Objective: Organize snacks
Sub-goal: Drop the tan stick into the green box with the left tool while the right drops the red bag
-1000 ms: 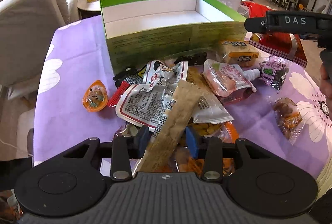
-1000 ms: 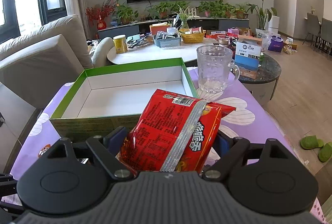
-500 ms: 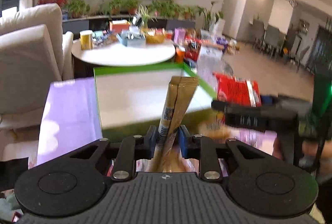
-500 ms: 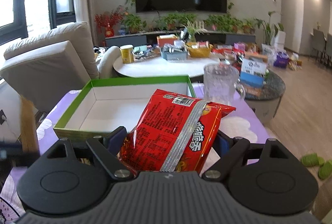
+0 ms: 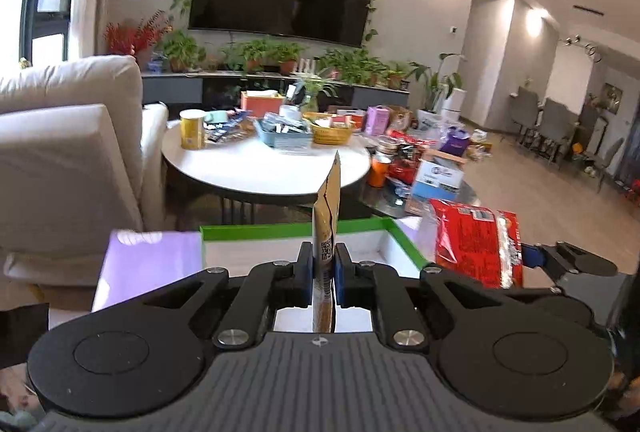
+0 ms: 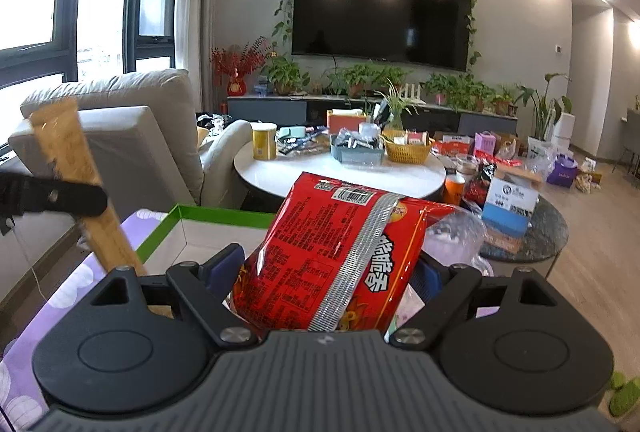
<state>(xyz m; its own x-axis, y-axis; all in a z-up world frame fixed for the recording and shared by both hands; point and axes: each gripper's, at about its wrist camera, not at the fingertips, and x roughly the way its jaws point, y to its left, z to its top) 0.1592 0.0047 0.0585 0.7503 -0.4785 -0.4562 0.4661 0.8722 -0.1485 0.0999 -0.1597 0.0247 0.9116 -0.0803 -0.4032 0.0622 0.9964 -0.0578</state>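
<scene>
The long tan snack packet (image 5: 326, 228) stands almost upright between the blue pads of the left gripper (image 5: 324, 266), whose jaws are closing tight on its thin edge. A small square code is printed on the packet just above the pads; nothing else on it can be read. In the right wrist view the same packet (image 6: 74, 168) shows at the far left, tilted, with the black finger across it.

The red snack bag (image 6: 340, 252) sits in the right gripper (image 6: 332, 272), jaws set wide and pressing its two sides. Its back faces the camera: a silver seam down the middle, a barcode at the top, dense small print too fine to read, and large white Chinese characters near the lower right. From the left wrist view the bag (image 5: 476, 244) hangs at the right, just beyond the box corner.

Below both grippers lies the open box with the green rim (image 5: 288, 230), white inside, on a purple tablecloth (image 5: 148, 264). A glass mug (image 6: 456, 236) is partly hidden behind the red bag.

A second ago the tan packet lay flat on the snack pile with the left jaws wide around it; now it is lifted clear, over the box, and the pile is out of sight. The red bag keeps the same place in its jaws.

Farther off: a white round table (image 5: 264, 172) with a yellow can (image 5: 192, 130) and baskets.
</scene>
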